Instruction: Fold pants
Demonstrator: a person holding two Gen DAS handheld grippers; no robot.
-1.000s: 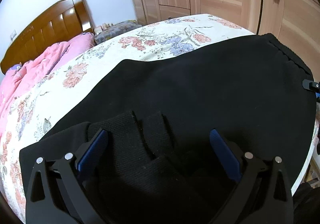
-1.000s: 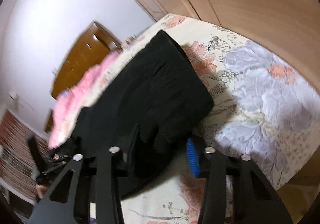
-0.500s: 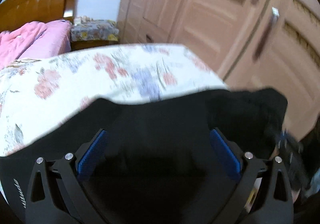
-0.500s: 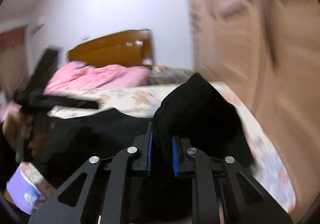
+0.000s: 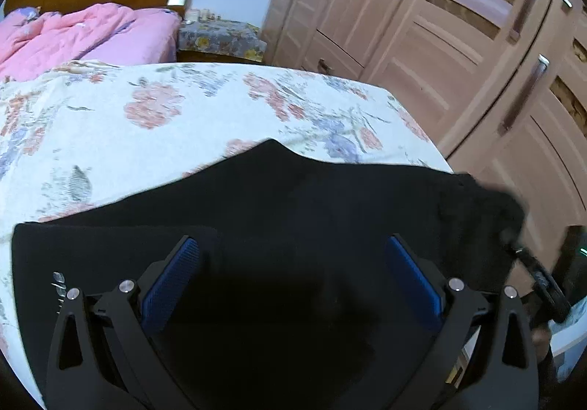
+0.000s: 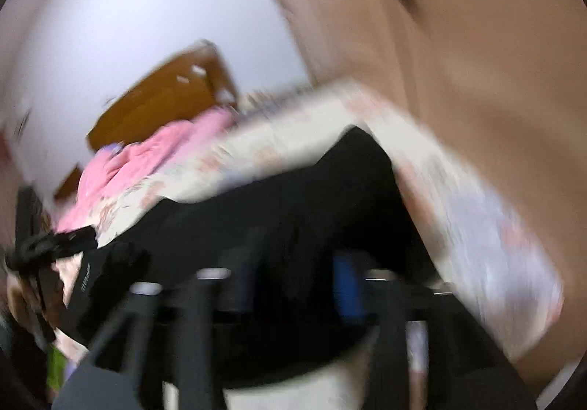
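On the floral bedspread [image 5: 110,138], black pants [image 5: 293,212] lay folded. Left gripper [image 5: 293,274] spread wide, empty. Right gripper [image 6: 293,292] blurred, jaws opening over cloth.

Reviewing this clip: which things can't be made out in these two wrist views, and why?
- Right wrist view: motion blur smears the right gripper, which is opening; whether its pads touch the black pants is unclear.
- Left wrist view: the left gripper hides the pants' near part; the frame's bottom edge cuts it off.
- Left wrist view: small items on the nightstand are too small to identify.
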